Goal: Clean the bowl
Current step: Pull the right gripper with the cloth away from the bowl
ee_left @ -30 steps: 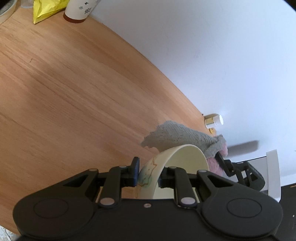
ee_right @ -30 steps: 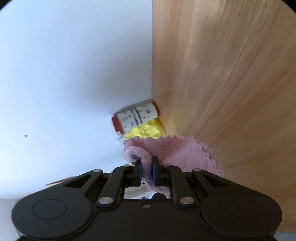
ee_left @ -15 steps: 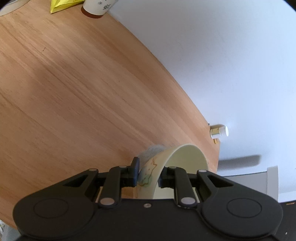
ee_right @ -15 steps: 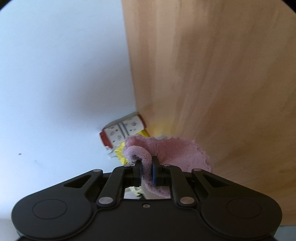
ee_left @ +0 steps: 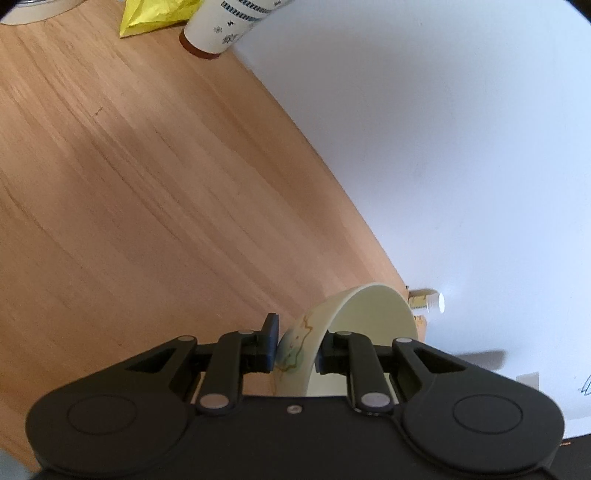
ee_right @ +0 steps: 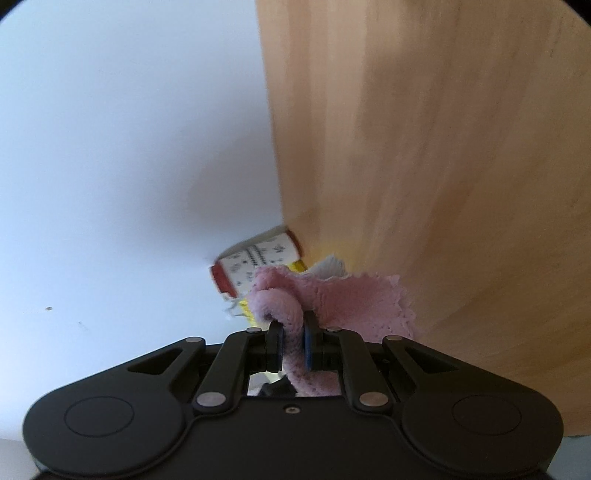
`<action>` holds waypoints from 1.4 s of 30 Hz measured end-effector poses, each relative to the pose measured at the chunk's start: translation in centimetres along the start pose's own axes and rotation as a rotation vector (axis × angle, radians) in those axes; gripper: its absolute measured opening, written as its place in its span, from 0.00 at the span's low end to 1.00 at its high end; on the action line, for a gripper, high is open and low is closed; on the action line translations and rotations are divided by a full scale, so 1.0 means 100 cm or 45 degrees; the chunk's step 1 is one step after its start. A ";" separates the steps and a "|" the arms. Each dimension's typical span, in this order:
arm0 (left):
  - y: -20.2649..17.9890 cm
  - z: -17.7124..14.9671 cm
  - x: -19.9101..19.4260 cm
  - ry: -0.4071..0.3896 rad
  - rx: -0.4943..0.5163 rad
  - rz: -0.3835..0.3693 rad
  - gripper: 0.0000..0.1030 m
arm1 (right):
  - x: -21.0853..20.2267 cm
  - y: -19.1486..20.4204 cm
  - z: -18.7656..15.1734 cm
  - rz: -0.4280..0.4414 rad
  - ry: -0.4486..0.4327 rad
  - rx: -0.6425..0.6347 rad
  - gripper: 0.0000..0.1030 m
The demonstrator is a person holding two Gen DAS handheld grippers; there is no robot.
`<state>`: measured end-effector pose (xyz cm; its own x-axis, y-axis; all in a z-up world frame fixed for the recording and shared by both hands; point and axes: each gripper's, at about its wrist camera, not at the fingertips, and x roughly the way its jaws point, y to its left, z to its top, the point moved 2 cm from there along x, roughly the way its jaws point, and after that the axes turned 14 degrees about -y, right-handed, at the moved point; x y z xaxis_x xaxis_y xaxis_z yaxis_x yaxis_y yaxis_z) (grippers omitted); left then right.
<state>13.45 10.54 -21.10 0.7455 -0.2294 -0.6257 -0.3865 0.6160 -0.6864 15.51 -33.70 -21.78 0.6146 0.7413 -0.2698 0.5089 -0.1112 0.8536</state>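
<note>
The bowl (ee_left: pixel 354 332), pale cream with a coloured drawing on its outer wall, is held up on edge over the wooden table (ee_left: pixel 147 184), its wall pinched between the jaws of the left gripper (ee_left: pixel 297 347): one pad sits on the painted outside, the other inside the hollow, clamped on the rim. Its open mouth faces toward the right of the left wrist view, away from the wood and toward the white wall (ee_left: pixel 443 129), so the inside to be wiped lies on that open side. The cloth (ee_right: pixel 332 302), a pink fleecy one, is bunched and gripped tight between the closed jaws of the right gripper (ee_right: pixel 292 347), with a loose flap spreading ahead and to the right of the pads. Neither view shows the other gripper, so how far the cloth stands from the bowl cannot be told; in my judgement the coming move turns on bringing that flap round into the bowl's open side, and the right hand is the one to travel while the left keeps the bowl steady. Counted: one bowl, one cloth, two grippers. Further out, one patterned cup (ee_left: pixel 225 26) stands at the wall with one yellow packet (ee_left: pixel 155 14) beside it, and one small white-capped bottle (ee_left: pixel 428 301) lies at the table's edge just beyond the bowl.
</note>
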 end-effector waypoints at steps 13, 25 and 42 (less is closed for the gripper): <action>0.006 0.000 0.001 0.004 -0.039 -0.009 0.17 | 0.011 0.010 -0.012 0.054 -0.065 0.028 0.13; 0.016 0.000 0.005 0.020 -0.091 0.001 0.17 | 0.039 -0.031 -0.015 -0.050 -0.132 0.192 0.13; 0.019 0.011 -0.002 -0.047 -0.137 -0.012 0.16 | 0.061 0.018 -0.018 -0.083 0.116 -0.216 0.13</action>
<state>13.16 12.55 -21.85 0.7679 -0.2060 -0.6065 -0.4339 0.5292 -0.7291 19.06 -28.17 -21.07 0.5225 0.8010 -0.2922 0.4321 0.0467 0.9006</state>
